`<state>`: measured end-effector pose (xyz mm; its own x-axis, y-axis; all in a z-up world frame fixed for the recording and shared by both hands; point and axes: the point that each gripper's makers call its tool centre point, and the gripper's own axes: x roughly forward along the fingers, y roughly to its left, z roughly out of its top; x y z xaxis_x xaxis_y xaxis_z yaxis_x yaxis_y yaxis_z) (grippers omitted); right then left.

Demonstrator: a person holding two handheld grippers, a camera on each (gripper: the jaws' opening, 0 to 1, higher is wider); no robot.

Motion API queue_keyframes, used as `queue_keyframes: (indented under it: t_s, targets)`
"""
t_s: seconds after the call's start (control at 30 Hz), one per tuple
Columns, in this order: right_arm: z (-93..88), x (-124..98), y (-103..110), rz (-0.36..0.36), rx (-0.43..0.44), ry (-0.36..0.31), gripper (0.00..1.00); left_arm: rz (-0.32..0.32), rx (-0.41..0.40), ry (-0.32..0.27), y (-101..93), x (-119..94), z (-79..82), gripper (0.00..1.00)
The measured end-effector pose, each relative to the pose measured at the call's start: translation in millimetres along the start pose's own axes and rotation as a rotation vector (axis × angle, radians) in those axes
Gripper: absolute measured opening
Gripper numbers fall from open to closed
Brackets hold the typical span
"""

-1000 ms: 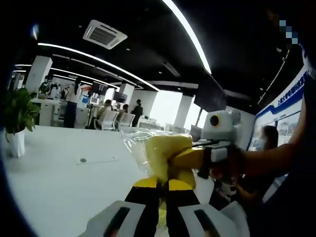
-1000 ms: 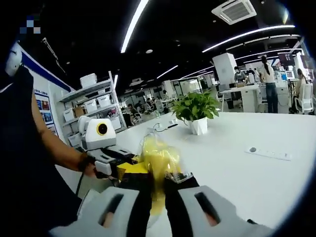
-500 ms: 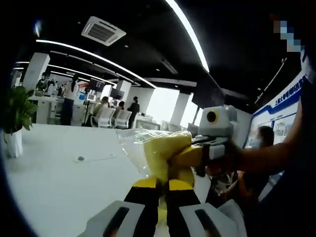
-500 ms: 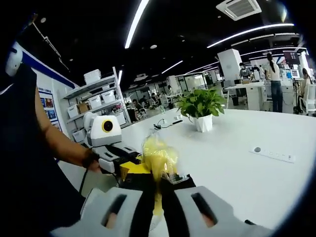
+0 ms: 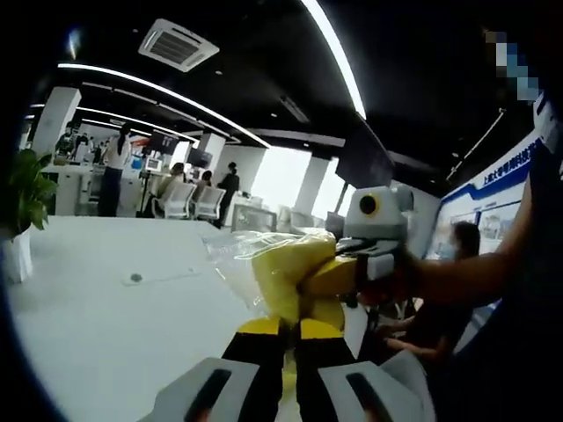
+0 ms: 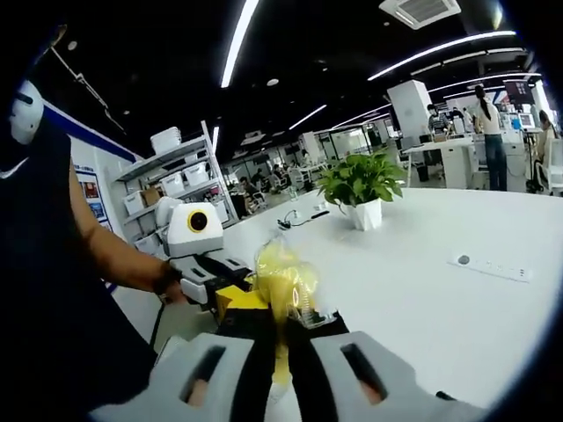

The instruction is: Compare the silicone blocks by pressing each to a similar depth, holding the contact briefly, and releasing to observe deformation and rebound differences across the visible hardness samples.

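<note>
Yellow bagged block (image 5: 286,272), apparently pinched between both grippers.

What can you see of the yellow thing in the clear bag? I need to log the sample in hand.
The yellow block looks soft and matte, wrapped in a crinkled clear plastic bag. It is held above the white table, with the left gripper and right gripper both closed on it from different sides.
</note>
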<state>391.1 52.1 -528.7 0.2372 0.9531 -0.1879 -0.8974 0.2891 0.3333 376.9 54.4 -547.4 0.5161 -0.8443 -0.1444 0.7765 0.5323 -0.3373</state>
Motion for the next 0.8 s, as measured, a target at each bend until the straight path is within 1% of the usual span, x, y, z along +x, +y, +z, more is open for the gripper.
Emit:
queue_keyframes:
  t_s: [0.07,0.1,0.2,0.23,0.33,0.37,0.4,0.5,0.67,0.8]
  targets:
    - [-1.9,1.9,0.3,-0.005,-0.005,0.005,0.0,0.005,0.008,0.006,1.1,-0.3,-1.7,0.01]
    - [-2.4,2.5,-0.6,-0.009,-0.007,0.005,0.0,0.02,0.011,0.013,3.1,0.4,-2.8,0.01]
    - [-0.9,2.6,-1.5,-0.013,-0.001,-0.008,0.0,0.03,0.005,0.007,5.0,-0.2,-1.7,0.01]
    - [0.4,2.9,-1.0,-0.013,-0.009,-0.011,0.0,0.035,0.014,0.002,5.0,-0.7,0.0,0.0]
    - [0.9,5.4,-0.9,-0.006,0.008,-0.001,0.0,0.042,0.027,0.012,4.7,-2.8,-0.3,0.0]
    - [-0.2,7.3,0.4,-0.002,0.003,0.012,0.0,0.043,0.03,0.014,4.9,-3.9,-1.1,0.0]
    - [0.2,8.4,1.9,0.003,-0.007,0.014,0.0,0.044,0.031,0.013,5.3,-6.0,-1.2,0.0]
    - [2.5,11.8,8.0,0.021,0.004,0.012,0.0,0.048,0.022,-0.002,4.1,-13.3,1.1,0.01]
    - [4.2,14.4,9.5,0.031,0.002,0.003,0.0,0.071,0.021,-0.024,7.2,-15.4,3.7,0.01]
    - [7.8,11.4,13.0,0.033,0.001,-0.004,0.0,0.057,0.015,-0.033,3.6,-15.7,7.6,0.02]
